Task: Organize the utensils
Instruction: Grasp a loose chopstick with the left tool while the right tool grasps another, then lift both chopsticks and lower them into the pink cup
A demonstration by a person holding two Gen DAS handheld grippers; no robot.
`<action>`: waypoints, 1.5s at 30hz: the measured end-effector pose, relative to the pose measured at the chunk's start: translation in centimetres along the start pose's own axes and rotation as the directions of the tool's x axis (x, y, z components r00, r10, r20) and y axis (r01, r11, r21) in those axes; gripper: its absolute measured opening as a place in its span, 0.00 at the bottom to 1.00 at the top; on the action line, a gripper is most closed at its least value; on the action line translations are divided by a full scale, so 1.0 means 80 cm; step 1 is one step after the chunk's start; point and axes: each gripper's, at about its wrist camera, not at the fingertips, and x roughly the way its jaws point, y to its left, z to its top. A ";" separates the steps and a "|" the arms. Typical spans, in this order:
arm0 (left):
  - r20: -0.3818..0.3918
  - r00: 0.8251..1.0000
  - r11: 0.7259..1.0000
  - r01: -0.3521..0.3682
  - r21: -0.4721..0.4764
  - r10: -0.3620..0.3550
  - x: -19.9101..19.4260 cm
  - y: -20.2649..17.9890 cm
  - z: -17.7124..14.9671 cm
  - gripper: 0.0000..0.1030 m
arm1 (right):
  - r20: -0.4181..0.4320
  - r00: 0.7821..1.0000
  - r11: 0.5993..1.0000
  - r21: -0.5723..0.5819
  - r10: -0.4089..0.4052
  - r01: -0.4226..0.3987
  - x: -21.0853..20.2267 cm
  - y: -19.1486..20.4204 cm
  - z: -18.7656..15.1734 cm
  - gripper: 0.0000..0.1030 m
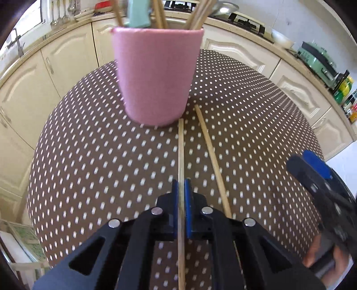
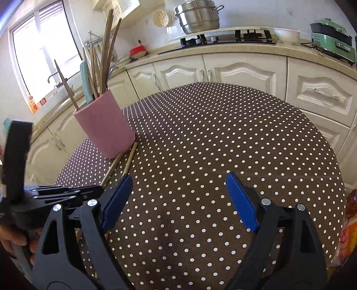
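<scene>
- A wooden chopstick [image 1: 181, 156] is held between the blue pads [image 1: 175, 196] of the left gripper [image 1: 181, 189]; the jaws are closed narrowly upon it.
- The held chopstick is seen to run straight forward from the jaws, its far tip ending just beside the base of a pink cup [image 1: 156, 73].
- Whether the held chopstick rests on the table or is lifted clear of it cannot be told.
- A second chopstick [image 1: 212, 160] is seen lying on the dotted tablecloth [image 1: 89, 156], just to the right of the held one and outside the jaws. Its far end lies near the cup's base.
- The two chopsticks are set close together near the gripper and spread slightly apart toward the cup.
- The pink cup is observed standing upright on the table, ahead of the left gripper. Several wooden sticks and a pale green handle [image 1: 138, 15] are contained in it.
- The right gripper [image 2: 178, 198] is held over bare tablecloth with its jaws spread wide; nothing is seen between its blue pads [image 2: 242, 200].
- In the right wrist view, the cup [image 2: 104, 125] and both chopsticks [image 2: 129, 159] are located to the left of the right gripper, well outside its jaws.
</scene>
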 end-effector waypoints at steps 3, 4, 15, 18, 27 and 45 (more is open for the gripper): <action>0.012 1.000 1.000 0.016 -0.024 -0.015 -0.015 0.018 -0.018 0.05 | -0.042 0.999 0.998 -0.063 -0.016 0.013 0.010 0.018 0.000 0.82; 0.022 1.000 0.999 0.015 -0.046 -0.014 -0.021 0.028 -0.024 0.05 | -0.064 0.998 0.997 -0.083 -0.013 0.008 0.016 0.026 0.001 0.82; 0.022 0.998 0.985 -0.062 -0.164 0.066 -0.039 0.113 -0.030 0.05 | -0.306 0.952 0.971 -0.232 -0.012 -0.062 0.085 0.115 0.023 0.81; 0.005 0.999 0.987 -0.049 -0.150 0.050 -0.028 0.123 -0.015 0.05 | -0.396 0.918 0.967 -0.237 -0.013 -0.089 0.106 0.125 0.033 0.57; -0.067 0.995 0.994 -0.076 -0.080 0.071 0.002 0.096 0.054 0.06 | -0.500 0.862 0.945 -0.314 -0.089 -0.085 0.123 0.130 0.041 0.17; 0.340 0.939 0.995 0.077 -0.066 -0.050 -0.114 0.081 0.038 0.05 | -0.323 0.915 0.959 -0.070 0.240 -0.276 0.014 0.014 0.045 0.06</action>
